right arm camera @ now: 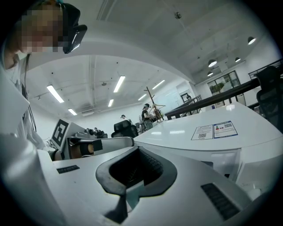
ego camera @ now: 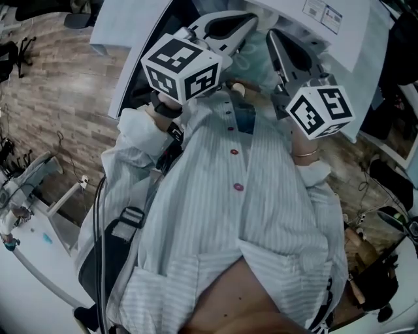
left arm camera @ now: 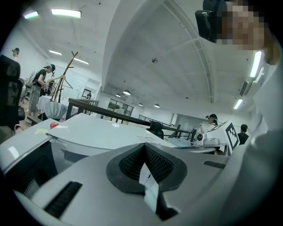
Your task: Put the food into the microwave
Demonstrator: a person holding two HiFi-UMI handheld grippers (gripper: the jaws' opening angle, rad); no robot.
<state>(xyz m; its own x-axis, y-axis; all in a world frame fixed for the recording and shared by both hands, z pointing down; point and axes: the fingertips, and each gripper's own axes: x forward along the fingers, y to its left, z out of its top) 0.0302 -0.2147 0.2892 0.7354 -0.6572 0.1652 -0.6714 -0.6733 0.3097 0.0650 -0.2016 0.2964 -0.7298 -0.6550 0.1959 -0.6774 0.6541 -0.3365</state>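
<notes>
Both grippers are held close to the person's chest, side by side, pointing at a white box-shaped appliance (ego camera: 307,16) with printed labels (right arm camera: 214,130) on its top; I cannot tell whether it is the microwave. My left gripper (ego camera: 253,19) is shut, its ribbed pads (left arm camera: 132,163) meeting with nothing between them. My right gripper (ego camera: 270,34) is shut too and empty. A small red object (left arm camera: 54,125) lies on a white surface at the far left of the left gripper view. No other food shows.
The person's striped shirt (ego camera: 222,215) fills the head view. Wooden floor (ego camera: 59,85) lies to the left, white equipment (ego camera: 26,196) at lower left. People, a coat stand (left arm camera: 64,79), chairs and tables stand far off in the room.
</notes>
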